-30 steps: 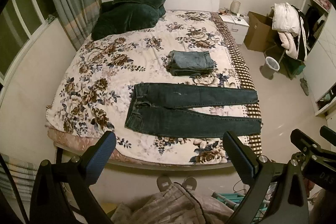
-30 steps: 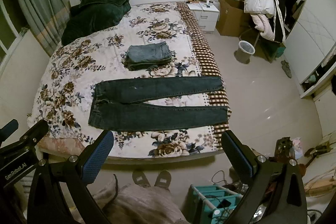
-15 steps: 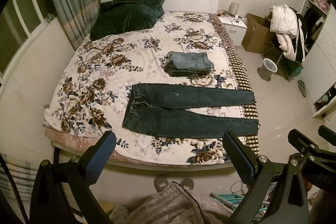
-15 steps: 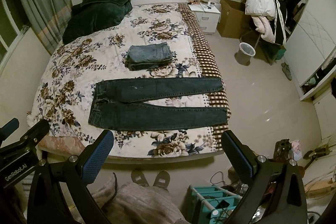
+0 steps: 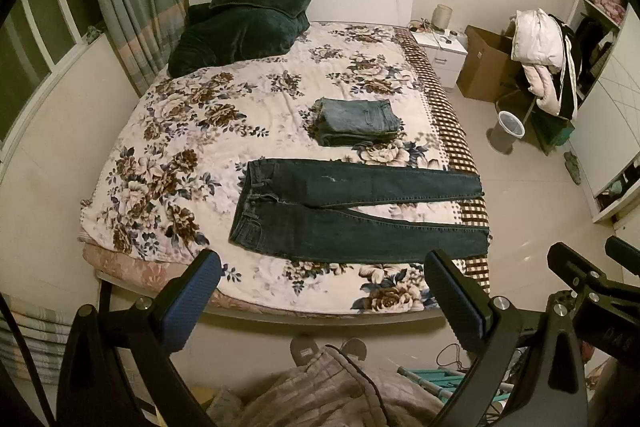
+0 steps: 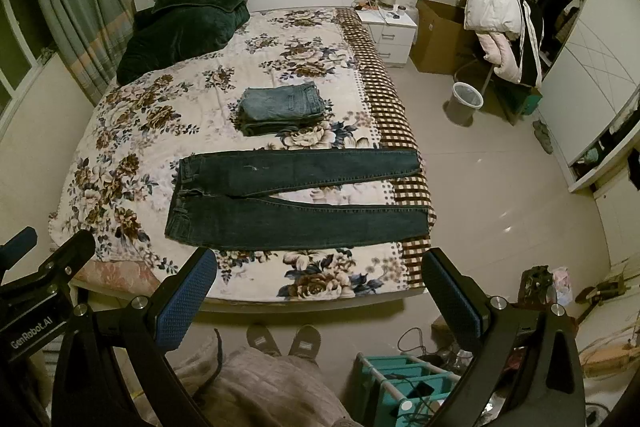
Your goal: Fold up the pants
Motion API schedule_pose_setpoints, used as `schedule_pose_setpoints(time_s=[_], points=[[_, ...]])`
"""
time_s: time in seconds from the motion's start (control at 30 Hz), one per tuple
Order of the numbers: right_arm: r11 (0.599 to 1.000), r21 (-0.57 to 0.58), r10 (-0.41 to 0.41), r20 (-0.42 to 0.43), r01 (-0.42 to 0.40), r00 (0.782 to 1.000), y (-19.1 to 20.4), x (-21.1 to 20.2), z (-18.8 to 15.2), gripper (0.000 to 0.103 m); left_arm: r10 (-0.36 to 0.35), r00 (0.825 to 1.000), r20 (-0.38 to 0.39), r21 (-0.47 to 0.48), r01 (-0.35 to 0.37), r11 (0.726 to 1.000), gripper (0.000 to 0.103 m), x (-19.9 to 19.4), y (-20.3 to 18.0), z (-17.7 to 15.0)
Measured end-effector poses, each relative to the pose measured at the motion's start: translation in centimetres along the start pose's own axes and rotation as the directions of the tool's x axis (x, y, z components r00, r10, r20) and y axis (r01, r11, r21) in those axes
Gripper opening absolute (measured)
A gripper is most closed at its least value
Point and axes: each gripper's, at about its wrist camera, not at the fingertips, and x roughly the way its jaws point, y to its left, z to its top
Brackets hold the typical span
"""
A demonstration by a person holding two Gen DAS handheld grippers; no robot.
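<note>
Along the bed's (image 5: 256, 301) near edge, jeans (image 5: 352, 215) lie crosswise, waistband toward left gripper (image 5: 320, 293); right gripper (image 6: 318, 291) likewise wide open, empty.

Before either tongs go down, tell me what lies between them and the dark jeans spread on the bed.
Nothing visible. The left tongs and right tongs hang open above the bed's near edge, and only bare floral bedspread separates them from the dark jeans. The folded jeans lie beyond them.
</note>
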Motion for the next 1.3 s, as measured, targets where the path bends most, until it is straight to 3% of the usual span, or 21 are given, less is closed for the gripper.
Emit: schedule_pose_setpoints(time_s=[0.73, 1.3], points=[[1.000, 0.006, -0.005, 0.006, 0.005, 1.000, -1.6, -0.5, 1.2, 0.103, -0.003, 1.000, 0.003, 0.001, 0.003, 1.000, 0.103, -0.2, 0.4, -0.3], [1.000, 0.008, -0.005, 0.008, 0.005, 1.000, -0.7, -0.4, 0.4, 0.103, -0.024, 1.000, -0.008, 0.004, 0.024, 1.000, 0.103, -0.1, 1.3, -0.6]])
